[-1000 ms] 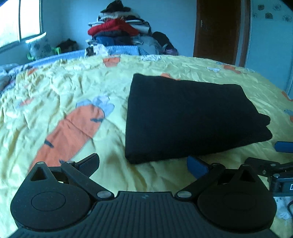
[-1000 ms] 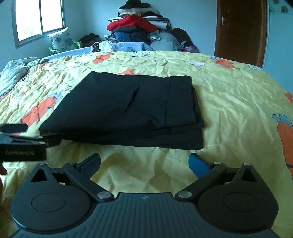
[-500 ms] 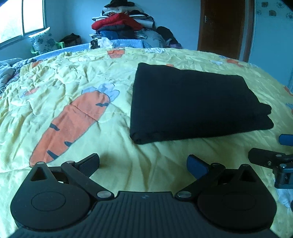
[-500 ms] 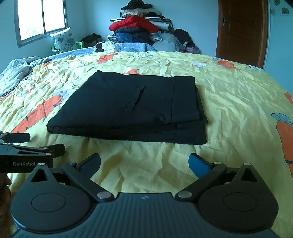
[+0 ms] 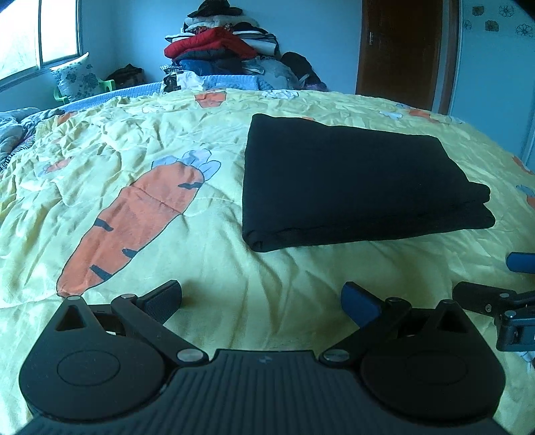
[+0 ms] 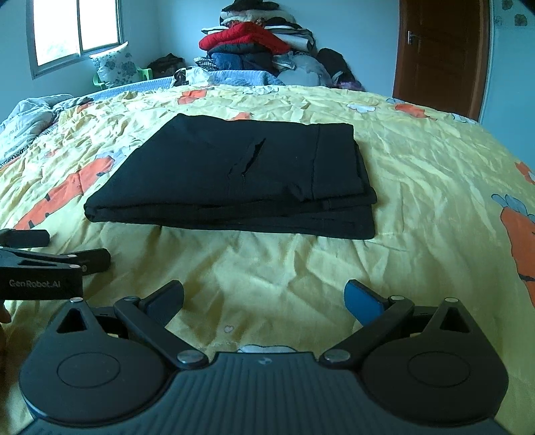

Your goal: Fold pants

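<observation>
Black pants lie folded into a flat rectangle on the yellow carrot-print bedspread; they also show in the right wrist view, with a pocket slit on top. My left gripper is open and empty, above the bedspread short of the pants' near left corner. My right gripper is open and empty, above the bedspread in front of the pants' near edge. The left gripper also shows in the right wrist view, and the right gripper shows at the left wrist view's right edge.
A tall pile of clothes stands beyond the bed's far edge. A brown door is at the back right, a window and a pillow at the back left. Crumpled bedding lies at the left.
Both grippers have drawn back from the folded pants and risen a little; the pants look farther away. Both stay open and the pants have not moved.
</observation>
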A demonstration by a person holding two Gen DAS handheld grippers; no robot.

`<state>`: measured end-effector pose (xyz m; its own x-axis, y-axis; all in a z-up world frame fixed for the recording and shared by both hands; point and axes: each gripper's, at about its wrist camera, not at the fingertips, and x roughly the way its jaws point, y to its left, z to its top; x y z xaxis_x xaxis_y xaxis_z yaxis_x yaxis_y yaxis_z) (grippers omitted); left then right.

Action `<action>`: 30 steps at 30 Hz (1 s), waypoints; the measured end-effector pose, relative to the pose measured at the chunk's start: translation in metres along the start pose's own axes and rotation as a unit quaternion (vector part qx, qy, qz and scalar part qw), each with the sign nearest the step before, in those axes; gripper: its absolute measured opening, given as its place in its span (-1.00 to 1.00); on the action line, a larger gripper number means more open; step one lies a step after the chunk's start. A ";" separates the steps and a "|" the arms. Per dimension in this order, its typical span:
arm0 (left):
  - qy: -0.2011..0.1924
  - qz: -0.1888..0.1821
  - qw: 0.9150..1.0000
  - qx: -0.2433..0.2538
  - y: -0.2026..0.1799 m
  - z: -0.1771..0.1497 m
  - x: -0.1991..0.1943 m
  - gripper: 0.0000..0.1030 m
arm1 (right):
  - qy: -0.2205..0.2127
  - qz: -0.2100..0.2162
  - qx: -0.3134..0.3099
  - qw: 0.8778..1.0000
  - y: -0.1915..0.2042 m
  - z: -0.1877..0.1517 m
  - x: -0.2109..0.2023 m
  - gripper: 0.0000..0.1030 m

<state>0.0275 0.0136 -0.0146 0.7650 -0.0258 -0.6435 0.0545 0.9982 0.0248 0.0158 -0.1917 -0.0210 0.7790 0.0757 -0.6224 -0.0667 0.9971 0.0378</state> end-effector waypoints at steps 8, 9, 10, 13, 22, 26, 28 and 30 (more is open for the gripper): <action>-0.005 0.000 1.000 -0.003 0.001 -0.001 0.001 1.00 | -0.011 -0.013 -0.012 1.000 -0.001 -0.005 0.003 1.00; -0.006 0.001 1.000 -0.004 0.001 -0.001 0.001 1.00 | -0.012 -0.013 -0.012 1.000 -0.001 -0.006 0.003 1.00; -0.006 0.002 1.000 -0.005 0.000 -0.002 0.001 1.00 | -0.013 -0.013 -0.012 1.000 -0.002 -0.006 0.003 1.00; -0.008 0.003 1.000 -0.006 0.000 -0.003 0.000 1.00 | -0.015 -0.013 -0.012 1.000 -0.001 -0.006 0.003 1.00; -0.011 0.005 1.000 -0.009 0.000 -0.005 0.000 1.00 | -0.015 -0.013 -0.012 1.000 -0.001 -0.006 0.004 1.00; -0.011 0.004 1.000 -0.010 0.000 -0.005 0.000 1.00 | -0.015 -0.013 -0.012 1.000 -0.001 -0.006 0.004 1.00; -0.012 0.003 1.000 -0.012 0.001 -0.006 -0.001 1.00 | -0.015 -0.012 -0.012 1.000 -0.001 -0.006 0.004 1.00; -0.012 0.002 1.000 -0.013 0.001 -0.006 -0.001 1.00 | -0.015 -0.012 -0.012 1.000 -0.001 -0.006 0.004 1.00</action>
<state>0.0226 0.0148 -0.0187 0.7798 -0.0220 -0.6257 0.0349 0.9994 0.0084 0.0147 -0.1929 -0.0283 0.7986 0.0520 -0.5996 -0.0620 0.9981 0.0040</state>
